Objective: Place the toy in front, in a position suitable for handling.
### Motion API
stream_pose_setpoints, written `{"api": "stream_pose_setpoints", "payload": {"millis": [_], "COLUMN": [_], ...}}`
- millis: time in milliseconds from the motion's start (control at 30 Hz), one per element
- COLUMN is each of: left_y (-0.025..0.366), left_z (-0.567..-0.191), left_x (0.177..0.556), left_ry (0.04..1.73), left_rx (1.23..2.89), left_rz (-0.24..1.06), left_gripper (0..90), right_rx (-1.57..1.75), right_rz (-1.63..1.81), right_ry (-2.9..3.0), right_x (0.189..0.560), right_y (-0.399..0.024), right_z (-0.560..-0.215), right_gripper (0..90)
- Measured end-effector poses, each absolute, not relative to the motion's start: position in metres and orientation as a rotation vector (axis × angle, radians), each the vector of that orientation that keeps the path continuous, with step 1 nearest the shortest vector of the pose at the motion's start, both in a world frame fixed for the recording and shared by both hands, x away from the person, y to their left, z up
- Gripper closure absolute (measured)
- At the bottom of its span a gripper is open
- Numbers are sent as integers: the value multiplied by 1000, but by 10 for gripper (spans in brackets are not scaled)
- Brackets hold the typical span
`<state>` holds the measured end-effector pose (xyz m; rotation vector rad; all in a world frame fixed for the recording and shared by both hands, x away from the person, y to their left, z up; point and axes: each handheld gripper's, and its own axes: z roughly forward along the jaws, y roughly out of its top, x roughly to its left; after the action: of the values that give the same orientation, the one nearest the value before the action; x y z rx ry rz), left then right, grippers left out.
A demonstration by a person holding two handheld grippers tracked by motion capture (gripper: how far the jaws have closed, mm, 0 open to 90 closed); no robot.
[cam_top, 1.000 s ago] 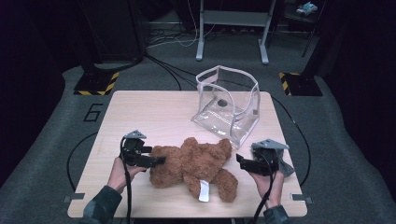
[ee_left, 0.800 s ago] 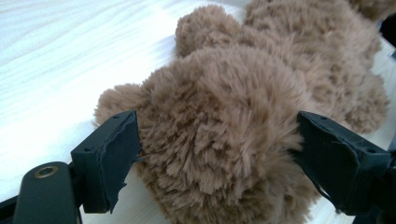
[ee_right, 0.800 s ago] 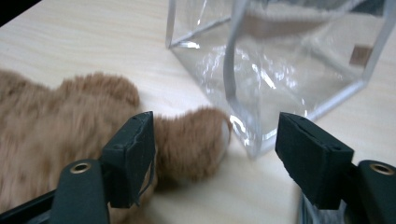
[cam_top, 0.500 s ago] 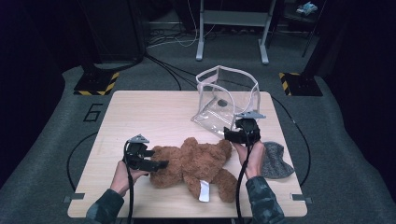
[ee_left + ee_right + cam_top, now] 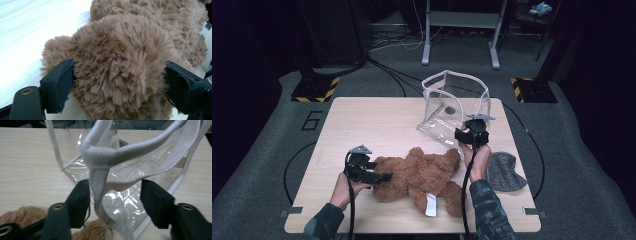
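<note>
teddy bear [image 5: 422,172]: brown plush, lying near-centre on the table [image 5: 362,125], white tag at its near side
left gripper [image 5: 379,176]: pads pressing the bear's left end, pinching the fur
right gripper [image 5: 463,136]: jaws just been closing, straddling the bag's white strap, pads not yet pressing
clear bag [image 5: 454,107]: transparent, white trim, far right, just beyond the bear
grey cap [image 5: 504,171]: knit, right of the right hand, clear of both grippers
obstruction: bear's right end touching the bag's near edge
</note>
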<state>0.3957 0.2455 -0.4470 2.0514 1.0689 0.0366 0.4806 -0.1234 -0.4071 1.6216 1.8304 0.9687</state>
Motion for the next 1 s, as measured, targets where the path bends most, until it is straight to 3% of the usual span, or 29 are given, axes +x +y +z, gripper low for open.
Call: {"api": "stream_pose_setpoints", "payload": {"millis": [267,367,1000], "left_y": [246,247,245], "left_z": [-449,-449,-452], "left_x": [395,395,392], "left_ry": [1055,1042,1001], "left_rx": [2047,2046,2075], "left_rz": [14,8,-12], "left_gripper": [187,205,262], "right_rx": [1574,1566,1427], "right_rz": [969,975,994], "right_ry": [1829,1849,1990], "right_x": [489,493,509], "right_y": [-115,-116,-98], "right_z": [-405,-407,-408], "right_gripper": [744,807,832]}}
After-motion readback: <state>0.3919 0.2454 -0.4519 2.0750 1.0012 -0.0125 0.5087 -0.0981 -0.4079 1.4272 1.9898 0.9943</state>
